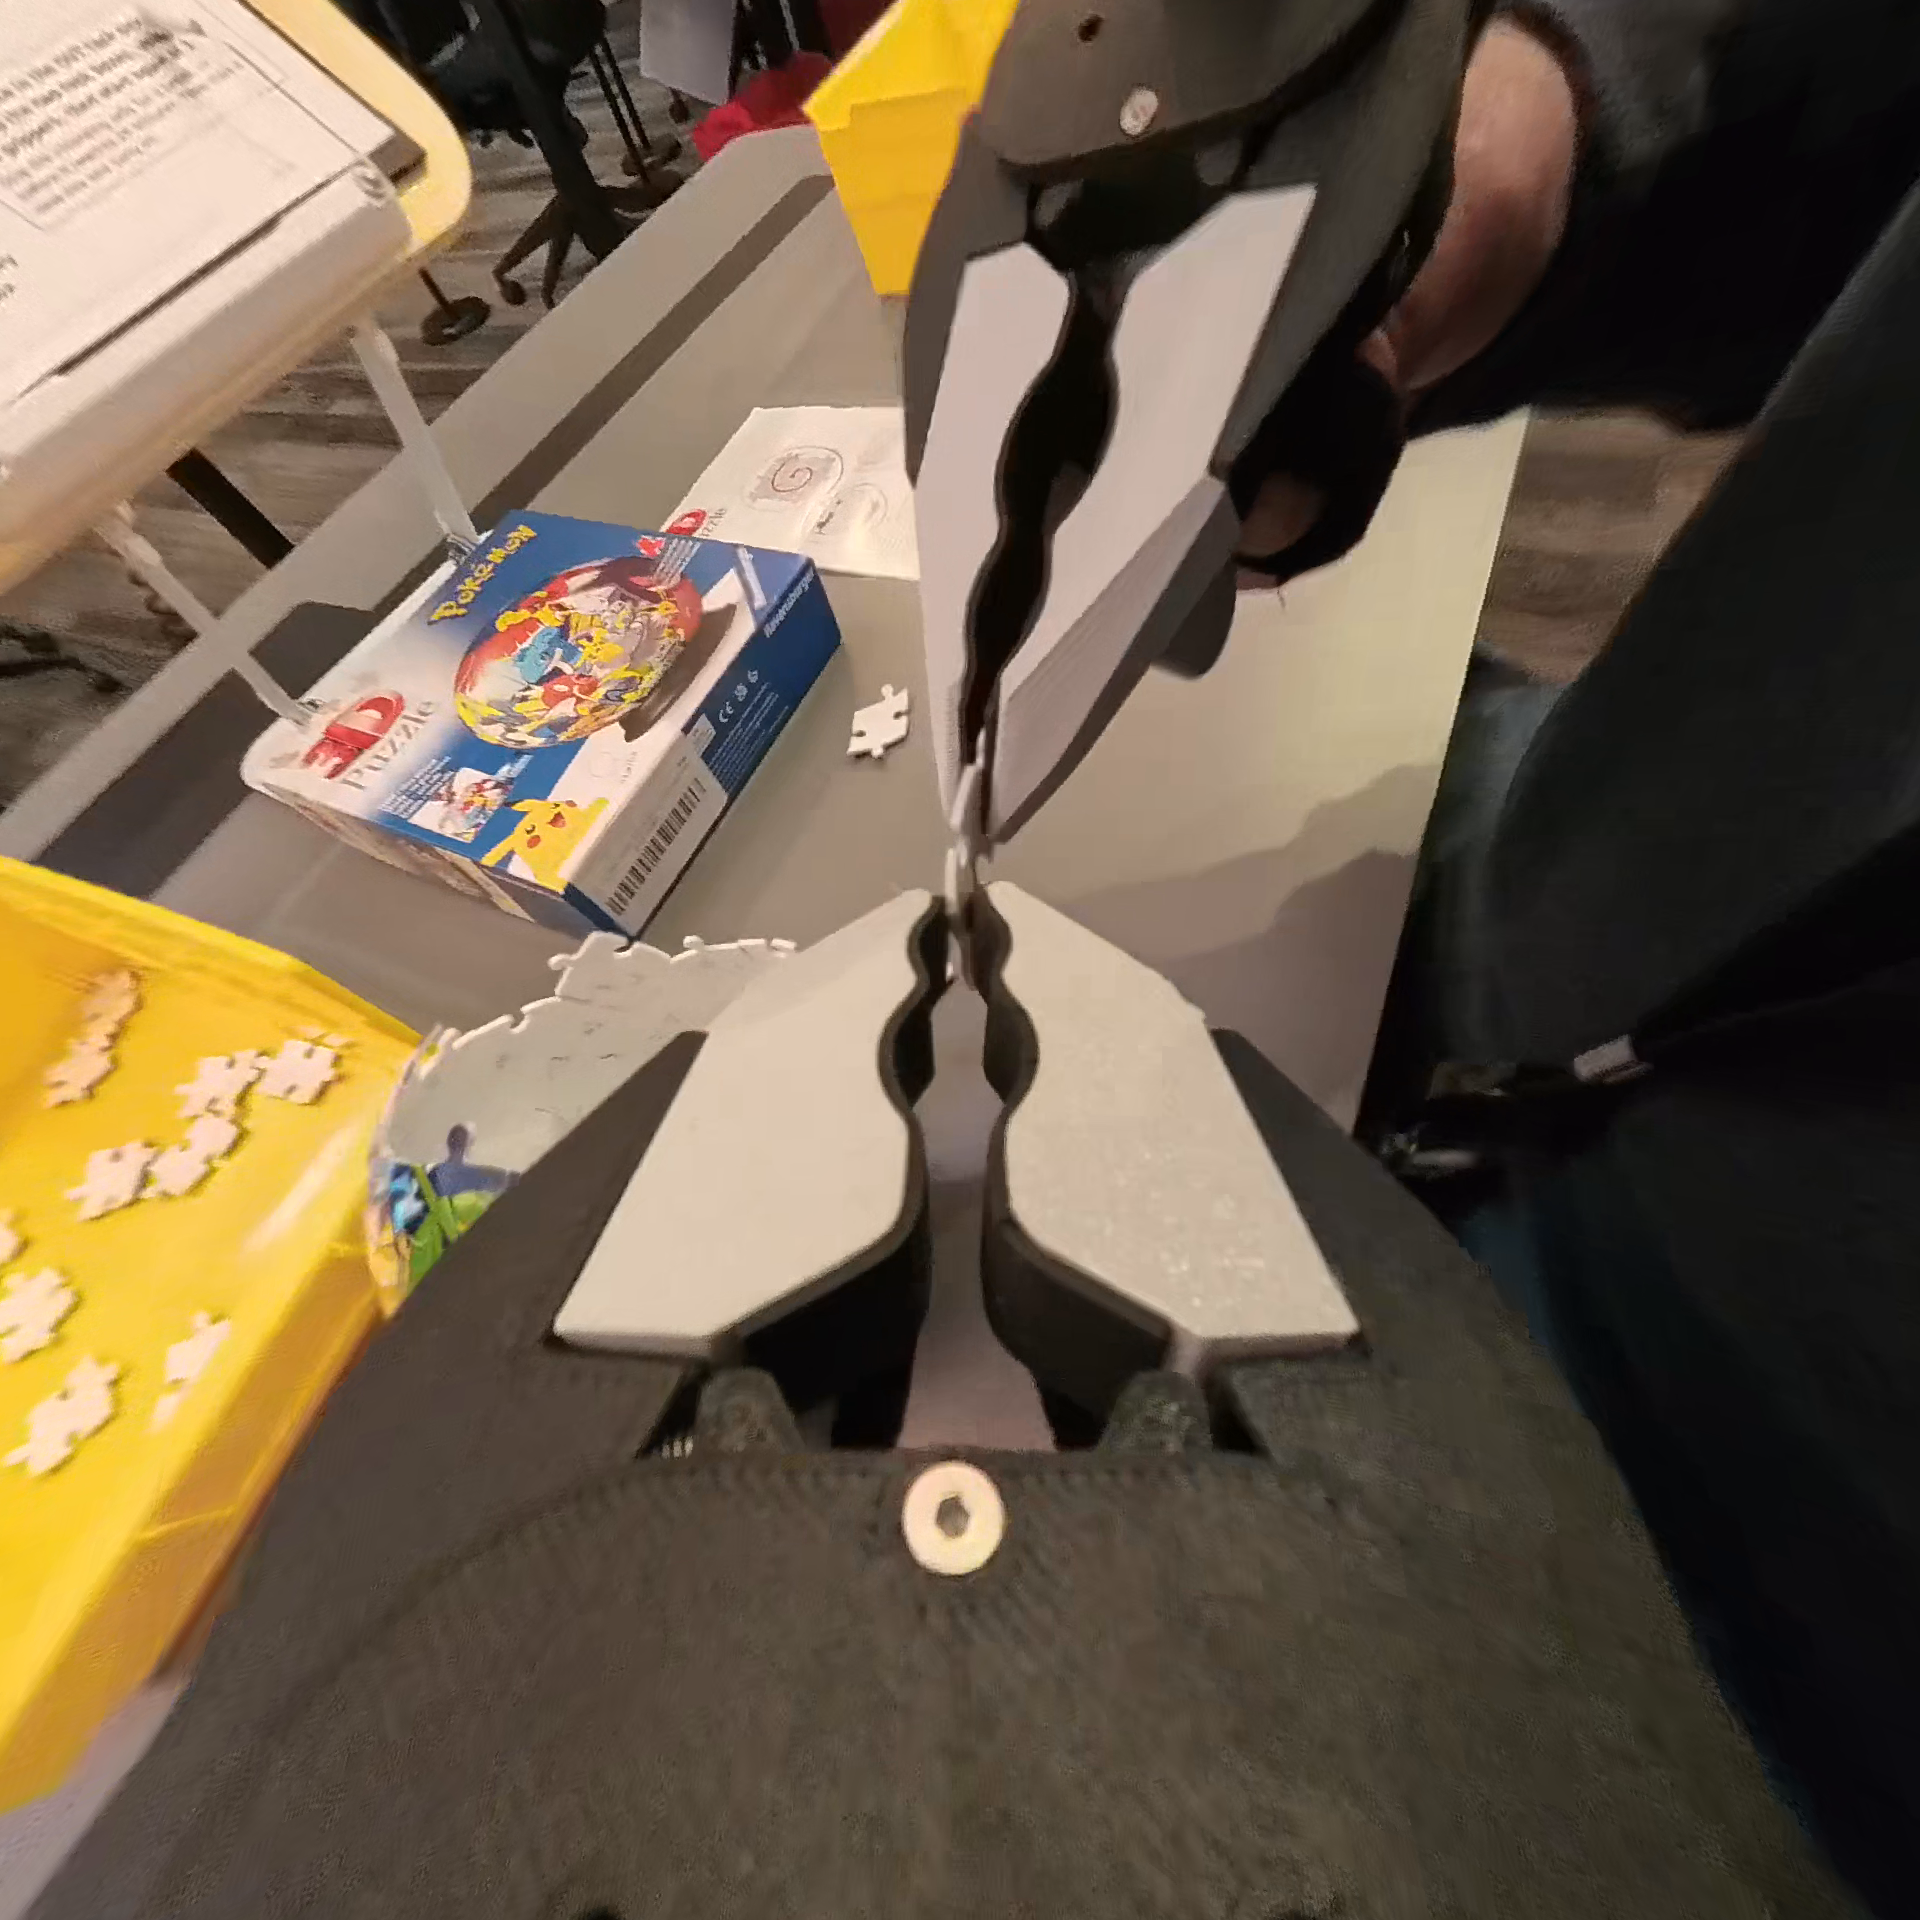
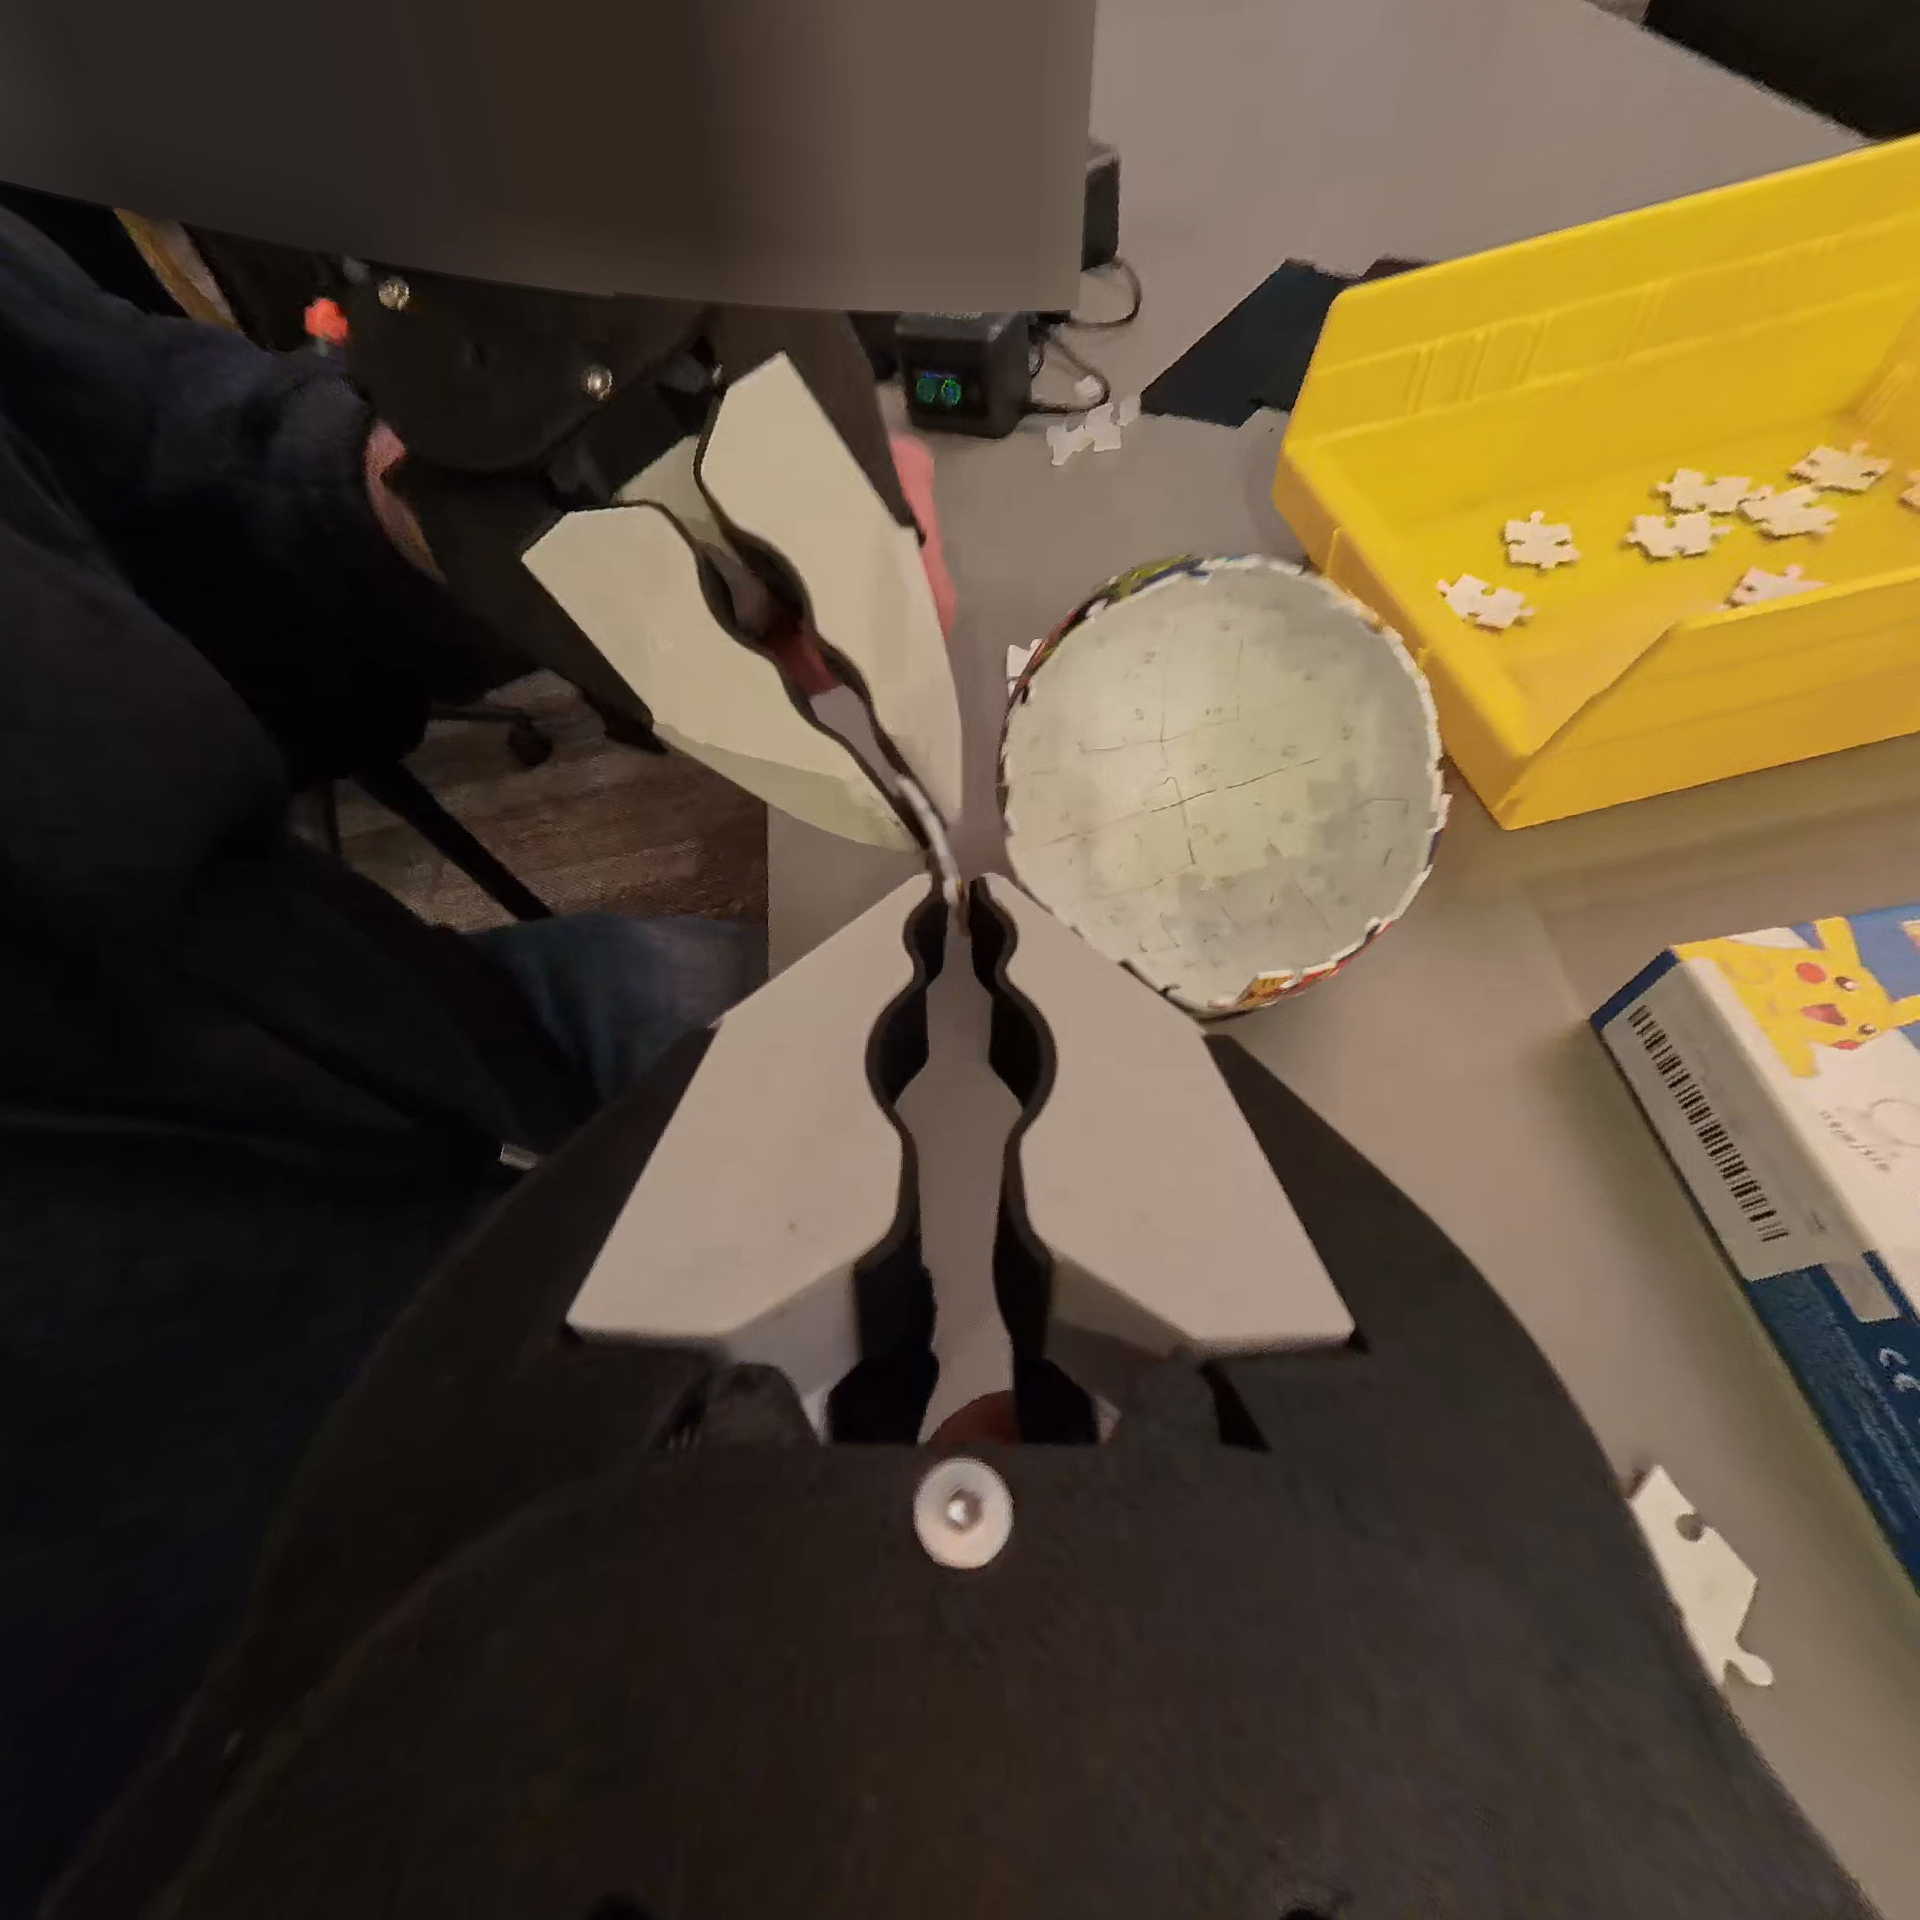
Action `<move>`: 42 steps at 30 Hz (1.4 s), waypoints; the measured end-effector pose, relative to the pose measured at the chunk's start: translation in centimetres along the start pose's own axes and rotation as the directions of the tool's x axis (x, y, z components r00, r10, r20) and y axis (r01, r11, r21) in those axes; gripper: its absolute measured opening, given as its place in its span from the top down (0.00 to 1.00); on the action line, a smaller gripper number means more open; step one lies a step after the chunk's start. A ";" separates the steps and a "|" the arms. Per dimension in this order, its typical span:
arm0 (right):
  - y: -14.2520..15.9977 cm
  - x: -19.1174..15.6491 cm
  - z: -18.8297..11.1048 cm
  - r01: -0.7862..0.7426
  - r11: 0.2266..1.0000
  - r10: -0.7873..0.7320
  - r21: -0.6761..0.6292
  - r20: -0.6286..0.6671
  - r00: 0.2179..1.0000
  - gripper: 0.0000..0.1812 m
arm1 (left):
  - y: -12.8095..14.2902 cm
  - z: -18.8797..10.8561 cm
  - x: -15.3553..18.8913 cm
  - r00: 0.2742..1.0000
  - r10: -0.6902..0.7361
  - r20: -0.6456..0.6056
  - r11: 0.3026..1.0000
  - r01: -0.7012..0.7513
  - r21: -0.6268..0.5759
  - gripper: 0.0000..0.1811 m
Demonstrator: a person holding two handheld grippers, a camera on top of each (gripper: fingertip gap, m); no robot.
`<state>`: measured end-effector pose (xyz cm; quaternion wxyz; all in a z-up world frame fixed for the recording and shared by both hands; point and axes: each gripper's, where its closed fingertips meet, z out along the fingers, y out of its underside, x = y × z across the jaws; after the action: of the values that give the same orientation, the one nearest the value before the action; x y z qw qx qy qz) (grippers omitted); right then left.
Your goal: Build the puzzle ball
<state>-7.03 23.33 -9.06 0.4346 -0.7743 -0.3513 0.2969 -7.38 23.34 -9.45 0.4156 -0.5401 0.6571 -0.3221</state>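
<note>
A small puzzle piece [image 1: 966, 831] is held in the air above the grey table [image 1: 1195, 831], pinched at one end by the closed tips of the left gripper [image 1: 964, 925] and at the other by the closed tips of the right gripper [image 2: 958, 896]. The half-built puzzle ball [image 2: 1221, 790], an open bowl, rests on the table just beside them. Loose pieces [image 2: 1673, 532] lie in a yellow bin [image 2: 1558, 717] behind it, and the puzzle box [image 1: 582, 717] is seen nearby.

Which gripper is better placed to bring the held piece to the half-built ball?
Probably the left gripper: both pinch the puzzle piece, but the half-built ball lies on its side, beside the yellow bin.
</note>
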 end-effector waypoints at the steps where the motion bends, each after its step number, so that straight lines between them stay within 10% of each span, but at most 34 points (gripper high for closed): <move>1: -0.4 0.2 -0.1 -0.012 1.000 0.012 0.022 -0.007 1.000 0.98 | -0.3 -0.1 -0.1 0.999 -0.048 -0.012 0.999 0.048 0.024 0.99; 14: -1.7 0.3 -0.5 -0.357 0.926 0.336 0.123 0.162 0.928 1.00 | -2.0 -0.2 -0.8 0.849 -0.467 -0.248 0.853 0.507 0.127 0.98; 21: -1.1 2.4 -1.6 -0.546 0.823 0.513 0.157 0.211 0.832 1.00 | -2.1 -3.1 -3.7 0.951 -0.307 -0.034 0.937 0.308 0.162 0.71; 24: 0.0 3.0 -1.8 -0.574 0.804 0.542 0.156 0.203 0.815 1.00 | 0.7 -4.4 -6.4 0.978 -0.163 0.129 0.984 0.151 0.094 0.42; 29: 1.6 3.5 -1.3 -0.596 0.791 0.569 0.136 0.192 0.799 1.00 | 5.7 -3.1 -8.2 0.991 -0.094 0.096 0.995 0.096 -0.006 0.23; 42: 4.7 4.9 -0.8 -0.641 0.758 0.625 0.119 0.149 0.766 1.00 | 8.5 2.2 -7.4 0.992 0.033 -0.125 0.999 -0.030 0.024 0.25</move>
<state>-2.23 25.16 -13.62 0.3519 -0.7934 -0.0646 0.4924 -8.68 32.44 -16.35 0.3842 -0.5040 0.6868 -0.3560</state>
